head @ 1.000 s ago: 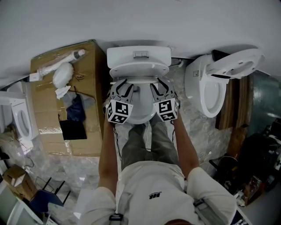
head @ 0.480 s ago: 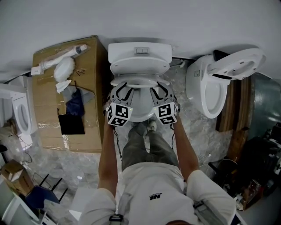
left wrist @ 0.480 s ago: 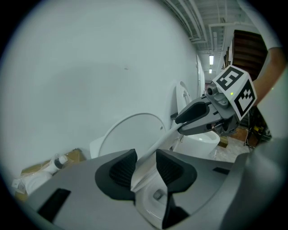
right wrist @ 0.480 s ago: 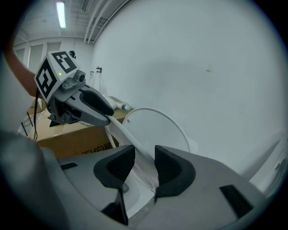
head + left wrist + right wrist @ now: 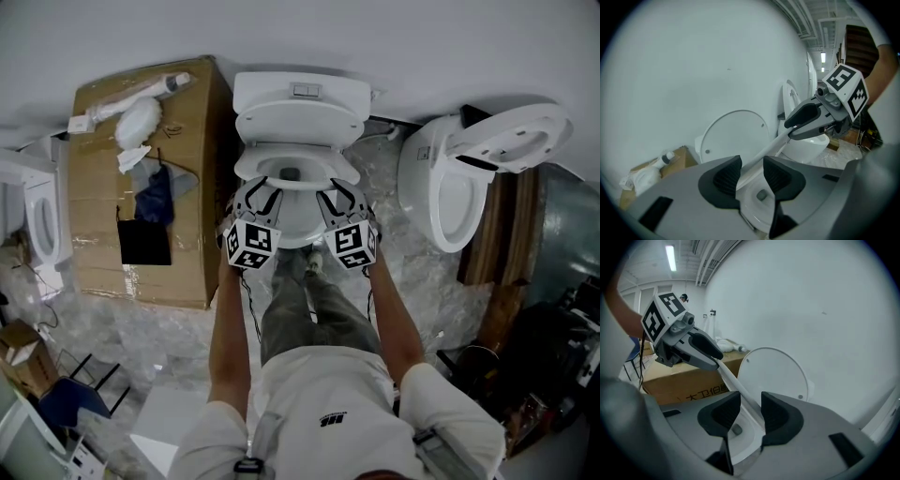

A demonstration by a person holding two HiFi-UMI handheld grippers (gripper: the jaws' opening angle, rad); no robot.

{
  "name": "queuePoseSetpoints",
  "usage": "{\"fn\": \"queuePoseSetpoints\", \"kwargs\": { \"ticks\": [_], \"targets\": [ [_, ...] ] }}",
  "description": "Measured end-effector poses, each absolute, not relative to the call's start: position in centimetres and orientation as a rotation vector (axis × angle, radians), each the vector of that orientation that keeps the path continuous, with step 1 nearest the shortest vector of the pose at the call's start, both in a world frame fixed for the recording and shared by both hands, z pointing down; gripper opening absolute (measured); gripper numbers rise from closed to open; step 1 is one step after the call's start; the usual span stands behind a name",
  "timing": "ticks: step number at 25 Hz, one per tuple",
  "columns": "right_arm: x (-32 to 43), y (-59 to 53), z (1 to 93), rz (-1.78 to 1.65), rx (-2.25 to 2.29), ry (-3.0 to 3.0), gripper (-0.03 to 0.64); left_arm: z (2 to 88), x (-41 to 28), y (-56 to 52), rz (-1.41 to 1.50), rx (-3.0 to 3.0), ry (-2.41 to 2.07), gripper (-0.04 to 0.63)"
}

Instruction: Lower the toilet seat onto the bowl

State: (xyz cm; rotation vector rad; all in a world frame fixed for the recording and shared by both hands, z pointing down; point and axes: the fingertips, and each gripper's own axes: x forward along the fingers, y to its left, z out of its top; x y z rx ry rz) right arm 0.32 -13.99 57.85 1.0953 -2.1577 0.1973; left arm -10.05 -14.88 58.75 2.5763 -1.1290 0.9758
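Note:
The white toilet stands against the wall with its lid (image 5: 298,120) upright against the tank. Its seat (image 5: 323,161) hangs part-way down, tilted above the bowl (image 5: 300,227). My left gripper (image 5: 265,194) is at the seat's left front edge and my right gripper (image 5: 335,195) at its right front edge. In the left gripper view the seat rim (image 5: 765,149) runs between the left gripper's (image 5: 751,165) opening jaws, with small gaps at the pads. In the right gripper view the right gripper (image 5: 750,401) is shut on the rim (image 5: 736,383).
A large cardboard box (image 5: 187,187) with bags, a tube and dark items stands close on the left. A second toilet (image 5: 441,192) with raised lid stands to the right, another fixture (image 5: 37,225) at far left. The person's legs (image 5: 314,300) are right before the bowl.
The seat has swung down away from the lid, and the bowl's opening now shows behind it. Both grippers have come down and toward the person with it.

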Motion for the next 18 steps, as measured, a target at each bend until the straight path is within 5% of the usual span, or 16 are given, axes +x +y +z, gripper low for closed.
{"fn": "queuePoseSetpoints", "kwargs": {
  "ticks": [18],
  "targets": [
    [-0.6,-6.7,61.5,0.212,0.952,-2.158,0.146,62.3,-10.8,-7.6,1.042,2.523,-1.127,0.175]
  ]
}}
